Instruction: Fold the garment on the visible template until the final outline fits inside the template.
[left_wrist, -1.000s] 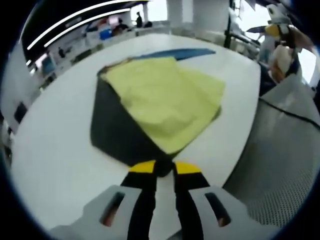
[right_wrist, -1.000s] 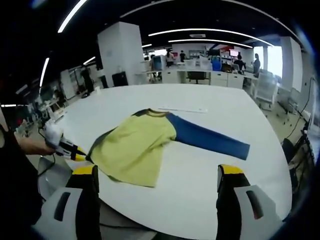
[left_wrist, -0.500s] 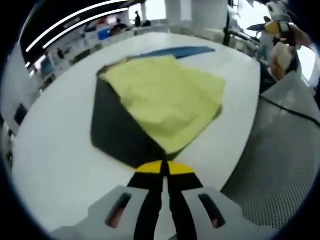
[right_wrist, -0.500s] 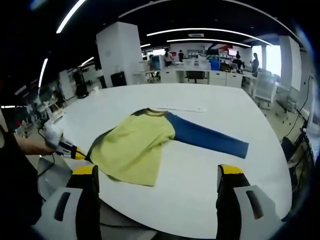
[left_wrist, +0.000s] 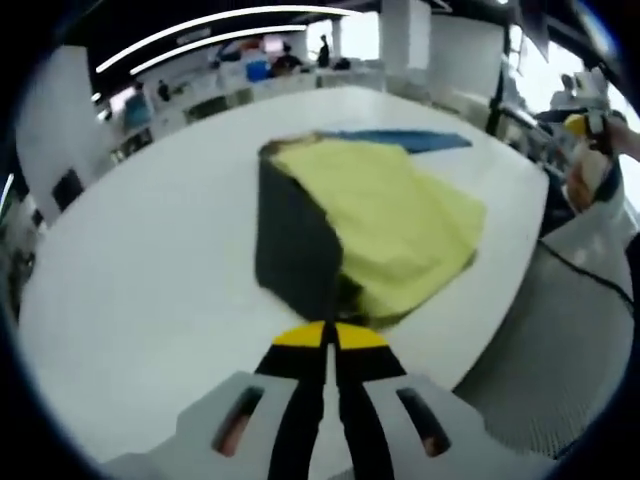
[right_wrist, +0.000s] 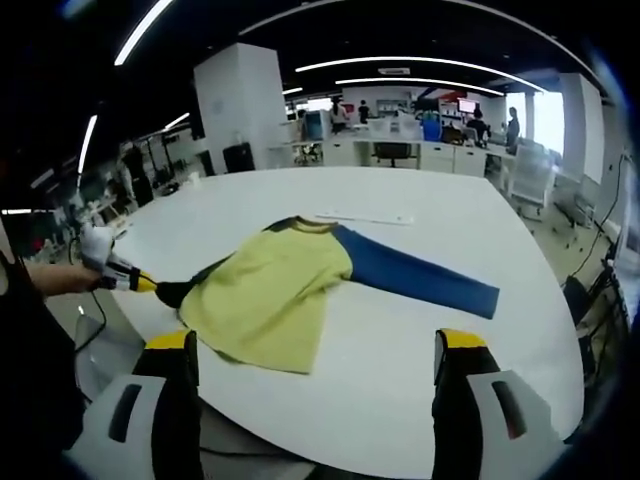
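Left gripper view, left gripper (left_wrist: 329, 338): its yellow-tipped fingers are pressed together on the dark edge of the garment (left_wrist: 385, 215), which is lifted off the bench (left_wrist: 150, 290) there
Left gripper view, garment: yellow body spread on the white bench, a dark panel standing up from the pinched edge, a blue sleeve (left_wrist: 400, 140) lying flat at the far side
Left gripper view, person: a hand (left_wrist: 590, 165) at the right edge, beyond the bench rim
Right gripper view, right gripper (right_wrist: 315, 360): fingers spread wide apart with nothing between them, held above the near rim of the bench, well apart from the garment
Right gripper view, garment: yellow body in the middle of the round white bench, blue sleeve stretched out to the right, a dark corner pulled to the left
Right gripper view, left gripper: at the left, held in a white-gloved hand, its yellow tip on that dark corner
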